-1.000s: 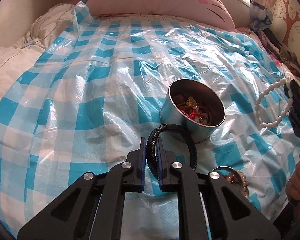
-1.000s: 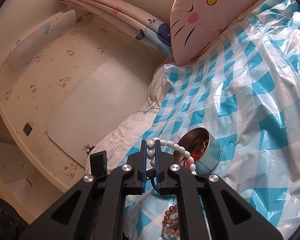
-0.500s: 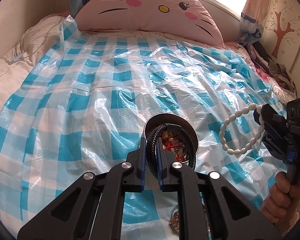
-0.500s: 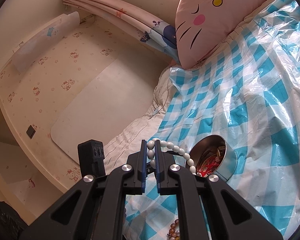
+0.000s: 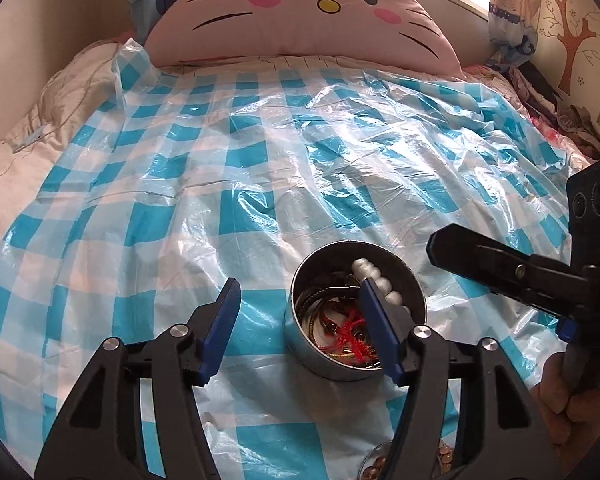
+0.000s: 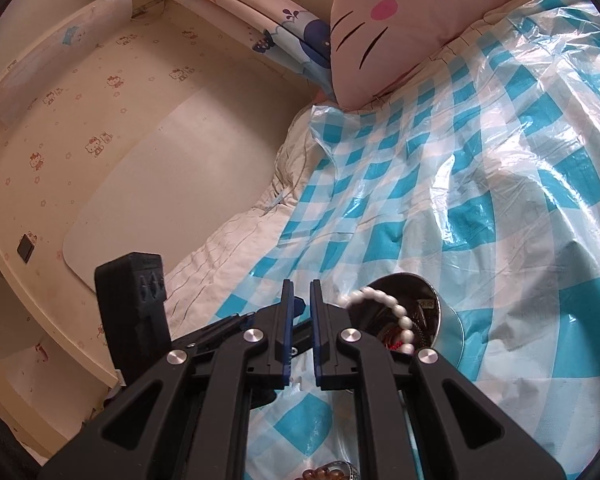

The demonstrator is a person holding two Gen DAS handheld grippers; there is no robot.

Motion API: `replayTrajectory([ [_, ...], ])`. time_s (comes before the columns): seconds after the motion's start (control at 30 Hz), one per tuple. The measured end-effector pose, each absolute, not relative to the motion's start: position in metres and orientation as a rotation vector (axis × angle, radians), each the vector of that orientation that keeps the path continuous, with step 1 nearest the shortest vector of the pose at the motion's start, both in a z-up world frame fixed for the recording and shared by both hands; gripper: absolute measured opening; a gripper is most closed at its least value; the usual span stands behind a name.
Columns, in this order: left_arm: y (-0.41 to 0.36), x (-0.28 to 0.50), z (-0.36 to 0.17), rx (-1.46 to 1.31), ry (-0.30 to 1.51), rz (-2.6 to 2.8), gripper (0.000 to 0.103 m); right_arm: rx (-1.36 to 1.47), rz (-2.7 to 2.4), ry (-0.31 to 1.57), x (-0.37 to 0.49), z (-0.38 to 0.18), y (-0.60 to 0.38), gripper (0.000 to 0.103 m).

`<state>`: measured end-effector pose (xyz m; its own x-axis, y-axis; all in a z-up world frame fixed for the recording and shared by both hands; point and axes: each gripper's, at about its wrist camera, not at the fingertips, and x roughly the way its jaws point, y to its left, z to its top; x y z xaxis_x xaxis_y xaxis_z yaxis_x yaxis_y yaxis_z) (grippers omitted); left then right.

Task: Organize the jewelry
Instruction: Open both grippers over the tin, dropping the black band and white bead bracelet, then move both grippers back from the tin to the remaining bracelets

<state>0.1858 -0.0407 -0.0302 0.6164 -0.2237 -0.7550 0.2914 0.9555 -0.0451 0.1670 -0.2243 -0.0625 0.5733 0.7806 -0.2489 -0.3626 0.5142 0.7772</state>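
Observation:
A round metal tin (image 5: 320,364) sits on the blue-checked plastic sheet (image 5: 260,184); it also shows in the right wrist view (image 6: 446,320). It holds a black cord bracelet (image 5: 324,294), red string jewelry (image 5: 350,326) and the white bead bracelet (image 5: 374,278), which drapes over the tin in the right wrist view (image 6: 396,312). My left gripper (image 5: 298,328) is wide open and empty just above the tin. My right gripper (image 6: 301,320) is slightly open and empty beside the tin; it shows from the side in the left wrist view (image 5: 436,246).
A second dish with brown beads (image 5: 380,468) lies near the front edge, also in the right wrist view (image 6: 328,474). A pink cat-face pillow (image 5: 300,12) lies at the head of the bed. White bedding (image 6: 228,248) and a wall are on the left.
My left gripper opened and dropped the black cord bracelet into the tin. My right gripper opened and let the white bead bracelet fall into the tin.

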Motion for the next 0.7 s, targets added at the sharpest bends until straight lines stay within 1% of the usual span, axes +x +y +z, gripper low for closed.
replayTrajectory([
  [0.03, -0.036, 0.184, -0.030, 0.082, 0.859, -0.292, 0.059, 0.736, 0.732, 0.650, 0.167, -0.065, -0.224, 0.022],
  [0.07, -0.032, 0.182, -0.030, 0.078, 0.861, -0.287, 0.059, 0.737, 0.723, 0.648, 0.167, -0.066, -0.225, 0.028],
  [0.2, -0.015, 0.172, -0.035, 0.057, 0.877, -0.272, 0.065, 0.741, 0.690, 0.638, 0.163, -0.067, -0.233, 0.032],
  [0.33, 0.000, 0.154, -0.045, 0.036, 0.897, -0.280, 0.067, 0.714, 0.654, 0.638, 0.155, -0.065, -0.239, 0.038],
  [0.43, 0.005, 0.141, -0.056, 0.021, 0.926, -0.297, 0.068, 0.678, 0.632, 0.631, 0.147, -0.060, -0.240, 0.045],
  [0.53, 0.003, 0.126, -0.063, 0.040, 0.951, -0.328, 0.068, 0.643, 0.605, 0.647, 0.137, -0.056, -0.239, 0.046],
  [0.57, 0.001, 0.120, -0.064, 0.053, 0.950, -0.343, 0.069, 0.625, 0.592, 0.651, 0.133, -0.054, -0.239, 0.049],
  [0.6, -0.001, 0.113, -0.064, 0.064, 0.946, -0.361, 0.071, 0.608, 0.577, 0.652, 0.129, -0.052, -0.238, 0.052],
  [0.63, -0.004, 0.104, -0.063, 0.069, 0.941, -0.389, 0.072, 0.593, 0.559, 0.651, 0.124, -0.051, -0.238, 0.056],
  [0.7, -0.012, 0.087, -0.061, 0.079, 0.929, -0.461, 0.081, 0.586, 0.532, 0.650, 0.110, -0.050, -0.240, 0.058],
])
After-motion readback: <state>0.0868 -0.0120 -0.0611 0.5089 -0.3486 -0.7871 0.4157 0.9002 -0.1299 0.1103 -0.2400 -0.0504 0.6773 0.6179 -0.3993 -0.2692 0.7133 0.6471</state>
